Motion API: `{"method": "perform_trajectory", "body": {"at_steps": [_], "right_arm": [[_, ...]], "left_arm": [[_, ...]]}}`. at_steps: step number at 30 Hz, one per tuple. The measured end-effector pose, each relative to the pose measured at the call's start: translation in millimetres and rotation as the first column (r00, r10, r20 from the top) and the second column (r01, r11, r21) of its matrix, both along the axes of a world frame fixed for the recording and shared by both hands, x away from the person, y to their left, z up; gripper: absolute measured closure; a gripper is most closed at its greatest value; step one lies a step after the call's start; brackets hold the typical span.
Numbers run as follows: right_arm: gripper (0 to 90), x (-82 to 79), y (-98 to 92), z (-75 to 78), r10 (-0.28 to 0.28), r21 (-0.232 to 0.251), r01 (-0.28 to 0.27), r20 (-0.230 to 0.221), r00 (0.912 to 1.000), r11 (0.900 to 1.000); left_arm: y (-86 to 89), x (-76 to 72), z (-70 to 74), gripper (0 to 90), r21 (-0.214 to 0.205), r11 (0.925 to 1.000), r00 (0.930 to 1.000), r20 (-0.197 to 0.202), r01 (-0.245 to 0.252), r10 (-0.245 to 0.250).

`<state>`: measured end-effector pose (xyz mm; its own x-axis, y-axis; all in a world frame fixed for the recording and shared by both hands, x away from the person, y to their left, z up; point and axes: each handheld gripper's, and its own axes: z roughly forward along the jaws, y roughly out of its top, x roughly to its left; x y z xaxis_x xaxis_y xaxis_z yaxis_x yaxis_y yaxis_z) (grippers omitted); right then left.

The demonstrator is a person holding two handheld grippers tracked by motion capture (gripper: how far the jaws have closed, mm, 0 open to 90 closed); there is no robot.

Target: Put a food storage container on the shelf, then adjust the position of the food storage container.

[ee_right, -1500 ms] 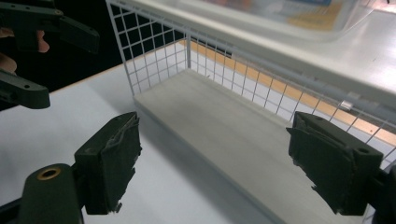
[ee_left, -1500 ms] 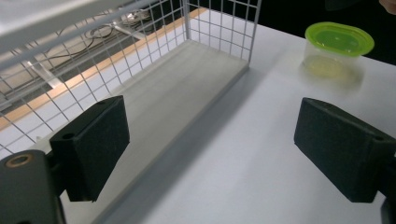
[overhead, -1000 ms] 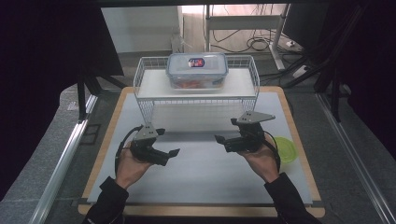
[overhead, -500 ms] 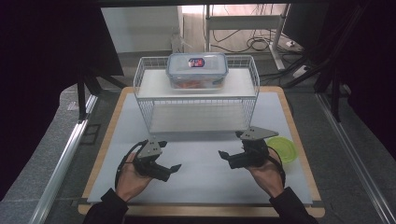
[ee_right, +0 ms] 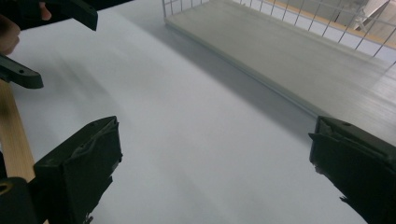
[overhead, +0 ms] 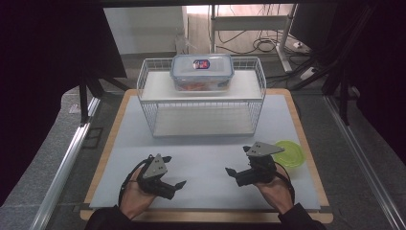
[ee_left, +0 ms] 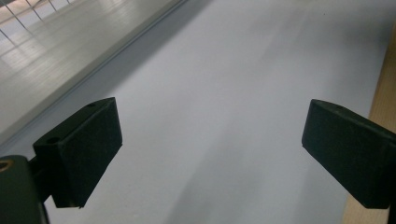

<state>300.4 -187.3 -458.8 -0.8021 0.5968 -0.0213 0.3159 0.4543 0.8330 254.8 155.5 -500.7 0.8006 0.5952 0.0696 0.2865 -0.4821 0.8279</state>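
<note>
Both tongs, left tongs [overhead: 173,173] and right tongs [overhead: 235,168], gape wide and empty, green lid [overhead: 290,153] just beside the right.

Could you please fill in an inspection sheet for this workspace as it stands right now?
Surface: pale mat on a wood-edged table, bare between the grippers.
Job's things: lidded container on the top shelf of the wire rack.
Clutter: green lid beside the right gripper.
Grippers: left gripper and right gripper both open and empty; the right one's jaws have just been opening.
Cables: black cable loops from the left gripper.
Surroundings: floor cables behind the table.
</note>
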Motion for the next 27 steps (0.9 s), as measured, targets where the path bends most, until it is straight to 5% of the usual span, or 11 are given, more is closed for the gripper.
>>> {"method": "perform_trajectory", "body": {"at_steps": [17,27], "right_arm": [[2.0,-10.1,-3.0,-23.6,-0.004,-0.068,0.002,-0.039,0.9992,0.9977],[1.6,0.9,-20.9,-14.9,-0.092,-0.046,0.09,-0.046,0.9947,0.9948]], "left_arm": [[12.9,-6.9,-9.7,4.5,-0.013,0.9994,0.9985,-0.044,-0.033,0.033],[14.0,-6.2,-10.8,4.8,0.0,0.9995,0.9987,-0.041,-0.031,0.031]]}}
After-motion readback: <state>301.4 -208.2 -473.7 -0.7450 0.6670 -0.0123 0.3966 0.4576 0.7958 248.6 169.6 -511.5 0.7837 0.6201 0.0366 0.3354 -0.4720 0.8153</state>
